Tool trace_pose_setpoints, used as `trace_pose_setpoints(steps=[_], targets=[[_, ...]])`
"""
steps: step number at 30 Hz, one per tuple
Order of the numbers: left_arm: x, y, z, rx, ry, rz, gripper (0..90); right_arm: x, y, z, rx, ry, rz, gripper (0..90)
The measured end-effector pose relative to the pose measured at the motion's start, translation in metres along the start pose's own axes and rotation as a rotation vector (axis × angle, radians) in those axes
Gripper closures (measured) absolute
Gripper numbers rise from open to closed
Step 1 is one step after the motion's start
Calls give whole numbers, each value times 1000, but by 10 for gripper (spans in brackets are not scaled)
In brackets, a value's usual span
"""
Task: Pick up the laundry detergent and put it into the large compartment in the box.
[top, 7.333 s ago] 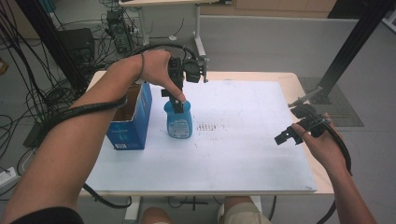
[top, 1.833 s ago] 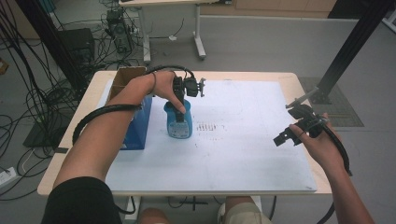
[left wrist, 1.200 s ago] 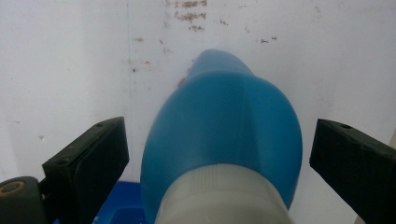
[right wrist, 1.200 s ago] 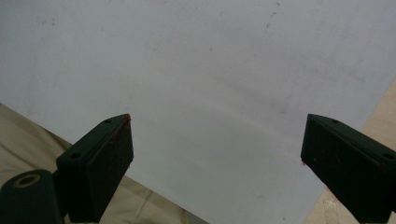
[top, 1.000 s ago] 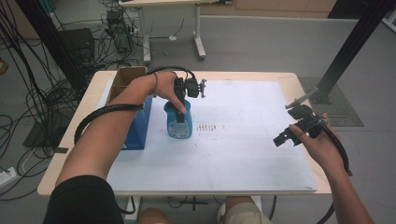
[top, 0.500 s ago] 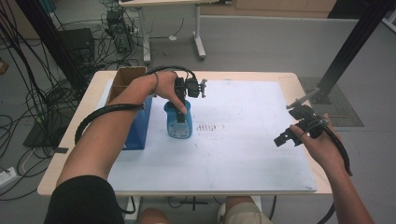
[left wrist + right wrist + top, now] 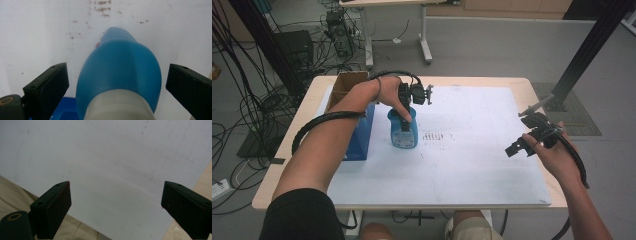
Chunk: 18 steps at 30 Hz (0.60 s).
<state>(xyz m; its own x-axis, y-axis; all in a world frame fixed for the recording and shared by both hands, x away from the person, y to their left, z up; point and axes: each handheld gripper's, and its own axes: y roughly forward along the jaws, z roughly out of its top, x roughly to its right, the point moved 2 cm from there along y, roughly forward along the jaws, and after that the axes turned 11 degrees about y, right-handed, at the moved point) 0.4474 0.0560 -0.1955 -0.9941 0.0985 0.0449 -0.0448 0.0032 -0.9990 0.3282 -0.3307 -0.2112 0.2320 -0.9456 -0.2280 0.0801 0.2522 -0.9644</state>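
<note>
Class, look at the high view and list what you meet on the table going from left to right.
Blue box → blue bottle with the left gripper over it → dark marks on the white sheet → right gripper.

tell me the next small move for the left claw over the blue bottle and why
Probably close the left claw on the blue bottle. Its jaws stand open on either side of the bottle, just apart from it, and the bottle stands upright on the white sheet beside the blue box.
</note>
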Motion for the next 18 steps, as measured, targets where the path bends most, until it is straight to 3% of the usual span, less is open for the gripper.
trace_pose_setpoints(steps=[18], targets=[[0, 0, -2, -5, 2, -3, 50, -4, 1, 1, -2, -5, -3, 93]])
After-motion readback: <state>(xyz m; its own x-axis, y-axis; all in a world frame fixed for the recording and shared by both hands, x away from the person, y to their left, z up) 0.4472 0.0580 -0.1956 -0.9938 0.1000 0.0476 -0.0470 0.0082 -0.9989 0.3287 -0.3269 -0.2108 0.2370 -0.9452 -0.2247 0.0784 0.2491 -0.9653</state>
